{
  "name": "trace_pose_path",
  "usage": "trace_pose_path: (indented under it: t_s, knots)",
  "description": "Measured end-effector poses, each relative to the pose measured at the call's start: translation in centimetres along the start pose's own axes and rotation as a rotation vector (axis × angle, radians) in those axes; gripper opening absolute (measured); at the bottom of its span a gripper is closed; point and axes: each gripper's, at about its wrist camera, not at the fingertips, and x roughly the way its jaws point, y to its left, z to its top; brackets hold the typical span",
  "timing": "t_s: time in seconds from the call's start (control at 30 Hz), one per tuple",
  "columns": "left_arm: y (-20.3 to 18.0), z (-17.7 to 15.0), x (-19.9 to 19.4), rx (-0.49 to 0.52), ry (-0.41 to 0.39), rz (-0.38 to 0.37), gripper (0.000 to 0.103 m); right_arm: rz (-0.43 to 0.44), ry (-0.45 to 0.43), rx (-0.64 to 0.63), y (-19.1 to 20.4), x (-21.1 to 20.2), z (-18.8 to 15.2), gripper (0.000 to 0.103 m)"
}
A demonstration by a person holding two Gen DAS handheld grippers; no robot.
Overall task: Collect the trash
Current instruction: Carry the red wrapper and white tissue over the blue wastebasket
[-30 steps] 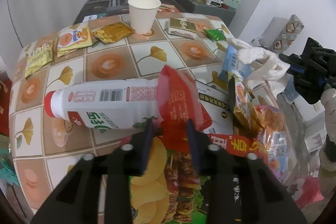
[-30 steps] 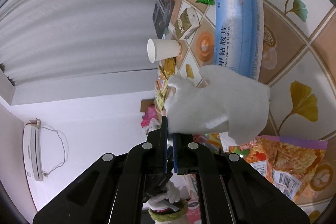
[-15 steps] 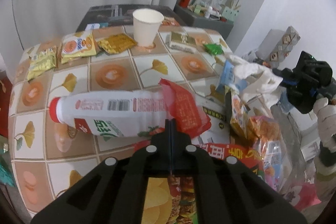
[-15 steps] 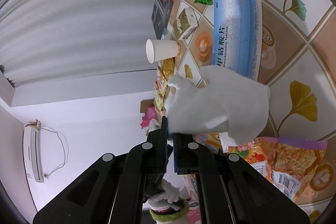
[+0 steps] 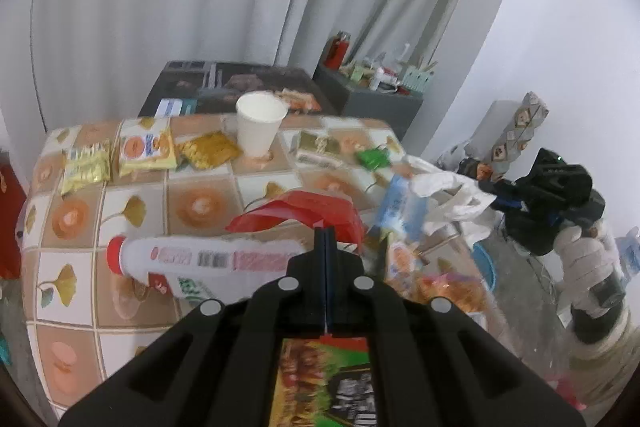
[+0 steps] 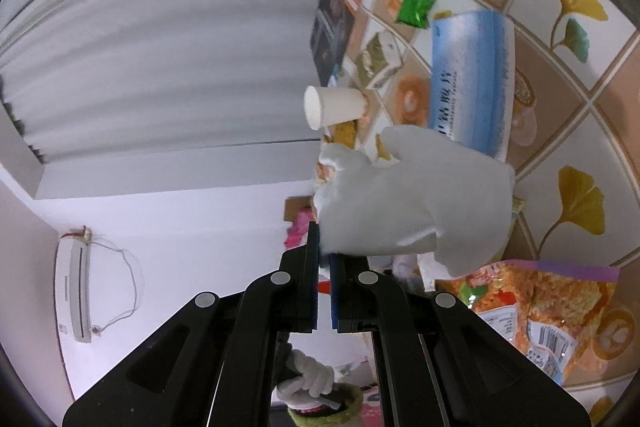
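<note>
Lifted since earlier, my left claw (image 5: pixel 326 239) clamps the red wrapper (image 5: pixel 304 213); right claw (image 6: pixel 325 259) pinches the white tissue (image 6: pixel 412 199).

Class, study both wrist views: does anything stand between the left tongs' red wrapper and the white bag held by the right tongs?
Nothing visible blocks it. The left tongs pinch the red wrapper above the bottle; the white bag, held by the right tongs, hangs rightward past table clutter.
</note>
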Motion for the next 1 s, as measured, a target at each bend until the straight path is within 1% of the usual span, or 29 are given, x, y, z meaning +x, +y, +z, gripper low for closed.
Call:
trace_pose_path:
  t_s: [0.17,0.33,0.47,0.57,0.6,0.67,0.73,0.8,0.83,0.9,1.0]
  knots:
    - [-3.6,1.4,-1.1,0.040,-0.030,-0.050,0.000,0.045,-0.040,-0.010,0.3,-3.3,-0.2,0.003]
    - [-9.5,2.9,-0.3,0.116,-0.033,-0.140,0.000,0.073,-0.130,-0.005,-0.9,-9.7,-0.3,0.003]
    - [-15.2,3.8,2.1,0.184,0.002,-0.223,0.000,0.078,-0.241,0.020,-3.2,-16.5,-0.2,0.003]
    - [-20.0,4.3,4.9,0.229,0.047,-0.296,0.000,0.072,-0.342,0.057,-5.5,-22.2,-0.3,0.003]
    - [-22.1,4.3,6.2,0.251,0.068,-0.325,0.000,0.068,-0.381,0.075,-6.7,-24.4,-0.4,0.003]
    - [-25.5,4.3,8.4,0.278,0.105,-0.369,0.000,0.059,-0.439,0.105,-8.5,-27.5,-0.6,0.003]
    - [-29.0,4.0,10.9,0.307,0.152,-0.409,0.000,0.050,-0.497,0.145,-10.9,-30.8,-0.9,0.003]
    - [-32.3,3.6,13.6,0.341,0.199,-0.432,0.000,0.041,-0.550,0.185,-13.4,-33.5,-1.2,0.003]
    - [-34.7,3.2,15.6,0.367,0.235,-0.445,0.000,0.039,-0.567,0.205,-14.4,-34.3,-1.3,0.003]
    - [-37.5,2.5,18.1,0.392,0.279,-0.452,0.000,0.032,-0.599,0.259,-17.3,-36.0,-1.3,0.003]
    - [-42.5,1.0,23.5,0.425,0.373,-0.461,0.000,0.028,-0.618,0.333,-21.0,-37.2,-0.8,0.003]
